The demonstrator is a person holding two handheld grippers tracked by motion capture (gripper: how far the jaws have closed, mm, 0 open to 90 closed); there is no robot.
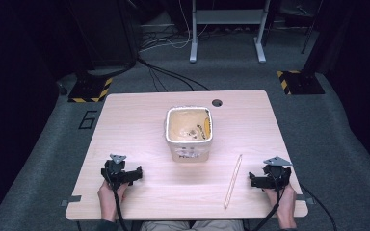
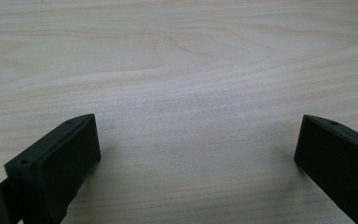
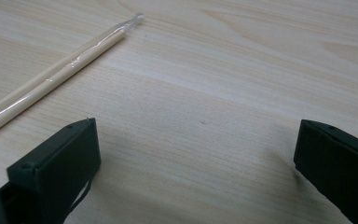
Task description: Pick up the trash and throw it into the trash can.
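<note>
A pair of wrapped chopsticks [image 1: 233,180] lies flat on the wooden table [image 1: 139,120], running from the near edge up toward the middle, just left of the right gripper [image 1: 257,182] and apart from it. In the right gripper view the chopsticks [image 3: 51,77] pass beyond the left jaw, untouched. Right gripper: jaws spread wide, empty. Left gripper [image 1: 134,174]: rests near the table's left front, jaws likewise spread over bare wood. A cream square tub [image 1: 189,132] stands at centre, well apart from both.
</note>
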